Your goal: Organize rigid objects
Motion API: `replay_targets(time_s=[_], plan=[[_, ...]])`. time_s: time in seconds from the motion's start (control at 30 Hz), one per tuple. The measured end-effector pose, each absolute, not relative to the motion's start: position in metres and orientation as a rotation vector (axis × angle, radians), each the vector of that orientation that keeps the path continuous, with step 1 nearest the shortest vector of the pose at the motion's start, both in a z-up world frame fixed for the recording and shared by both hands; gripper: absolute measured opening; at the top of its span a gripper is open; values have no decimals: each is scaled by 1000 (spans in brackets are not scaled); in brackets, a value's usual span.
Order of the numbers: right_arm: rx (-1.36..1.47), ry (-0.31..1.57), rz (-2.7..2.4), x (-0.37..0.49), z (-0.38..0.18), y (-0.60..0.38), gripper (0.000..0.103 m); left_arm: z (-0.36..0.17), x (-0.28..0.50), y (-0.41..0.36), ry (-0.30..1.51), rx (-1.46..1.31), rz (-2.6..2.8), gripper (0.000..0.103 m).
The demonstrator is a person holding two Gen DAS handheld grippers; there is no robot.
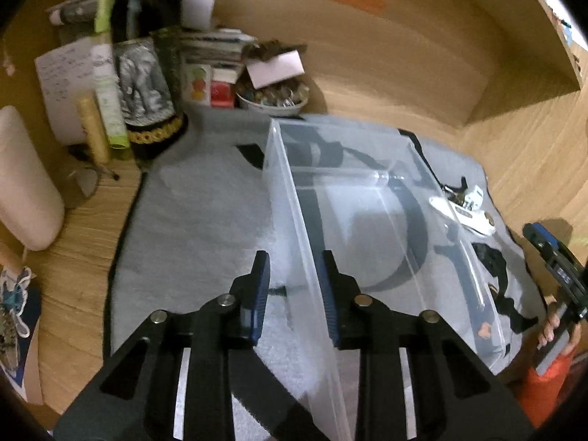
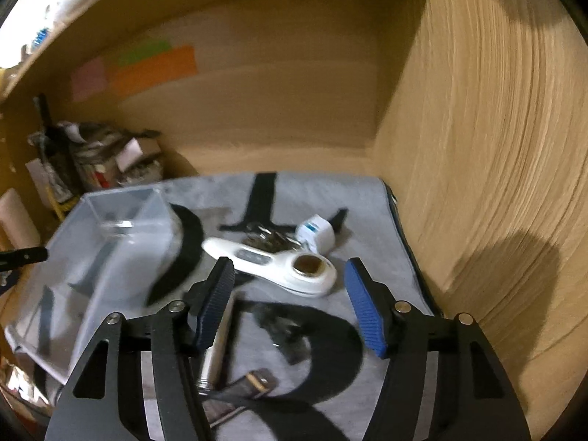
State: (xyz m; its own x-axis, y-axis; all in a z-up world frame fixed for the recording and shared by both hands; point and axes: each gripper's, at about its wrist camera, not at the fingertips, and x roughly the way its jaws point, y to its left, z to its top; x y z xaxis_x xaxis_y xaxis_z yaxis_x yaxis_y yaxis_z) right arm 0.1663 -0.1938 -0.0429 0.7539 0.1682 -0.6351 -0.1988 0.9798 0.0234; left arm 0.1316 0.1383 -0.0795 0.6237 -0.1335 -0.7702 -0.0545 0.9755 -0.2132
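Clearly, the clear plastic bin's (image 1: 367,198) near wall is straddled by the narrowed left gripper (image 1: 296,294), no contact visible. Right gripper (image 2: 290,305), half-open and empty, is nearer the white oblong handheld gadget (image 2: 272,262), lying crosswise at frame centre.

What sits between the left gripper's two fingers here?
The near wall of the clear plastic box stands between the fingers of the left gripper, seen in the left wrist view. The box looks empty.

The clear plastic box (image 1: 367,198) stands on the grey towel mat (image 1: 191,213); right of the box lie the white handheld scale (image 2: 272,262), white plug adapter (image 2: 318,235) and silver metal tube (image 2: 217,345).
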Motion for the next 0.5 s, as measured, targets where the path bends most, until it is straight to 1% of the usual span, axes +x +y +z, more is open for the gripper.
replay_targets(time_s=[0.23, 0.5], plan=[[-44, 829, 171, 191, -66, -202, 58, -87, 139, 133, 944, -226, -121, 16], [-70, 949, 211, 195, -91, -190, 58, -86, 141, 132, 937, -200, -132, 16]])
